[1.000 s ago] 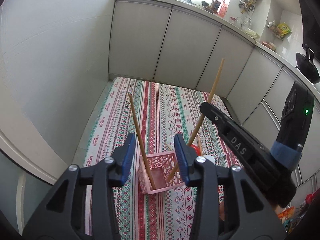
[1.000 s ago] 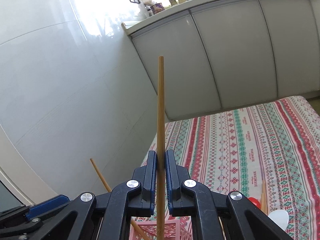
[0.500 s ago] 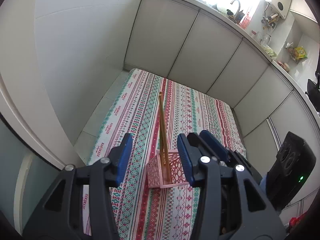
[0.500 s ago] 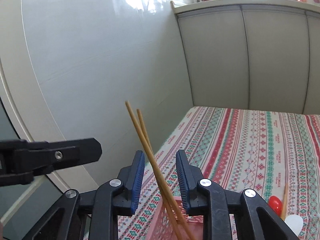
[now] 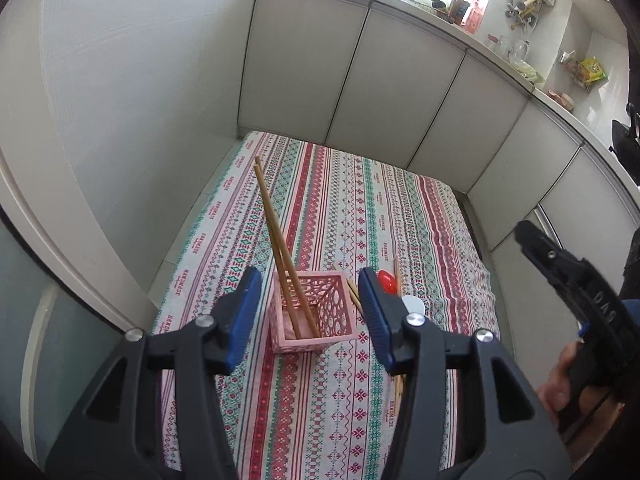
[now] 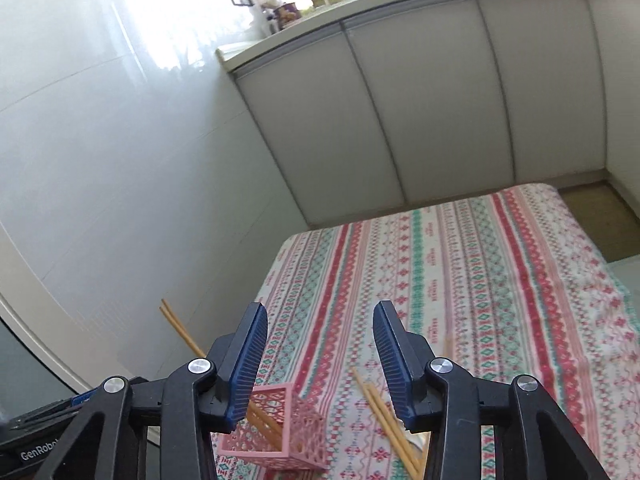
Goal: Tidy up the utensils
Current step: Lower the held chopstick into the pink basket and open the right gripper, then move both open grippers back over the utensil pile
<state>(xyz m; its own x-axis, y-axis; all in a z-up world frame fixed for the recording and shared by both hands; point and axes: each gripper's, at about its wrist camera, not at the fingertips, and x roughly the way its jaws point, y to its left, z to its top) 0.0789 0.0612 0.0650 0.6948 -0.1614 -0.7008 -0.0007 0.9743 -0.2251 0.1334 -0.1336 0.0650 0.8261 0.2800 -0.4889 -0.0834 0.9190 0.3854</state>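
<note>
Chopsticks (image 5: 280, 256), two of them, are standing in the pink lattice basket (image 5: 312, 322) and leaning away toward the wall, tips well above the rim. More loose chopsticks (image 6: 384, 420) lie flat on the striped tablecloth (image 5: 360, 208) just beside the basket, on its right, and those look like the next ones to collect.

They read as thin wooden sticks: light, stiff, a bit smooth, and apt to roll or pivot if pinched near one end. My guess is a hold around the middle, across the stick, would carry one level and let it tip into the basket cleanly. The basket itself looks like light plastic and could slide or topple if a stick is pushed in hard.

Both sets of tongs are empty. The left tongs (image 5: 310, 316) are spreading wider with the basket framed between them but untouched. The right tongs (image 6: 320, 360) are also opening, nothing between the pads, hovering above the loose sticks.

Hard to read: a red object (image 5: 388, 282) and a white one (image 5: 412, 305) sit beyond the basket, half hidden behind the left tongs' pad, possibly spoons, I can't say. How many loose sticks remain is unclear, since the tongs cover part of the pile. The right-hand view is slightly blurred.
</note>
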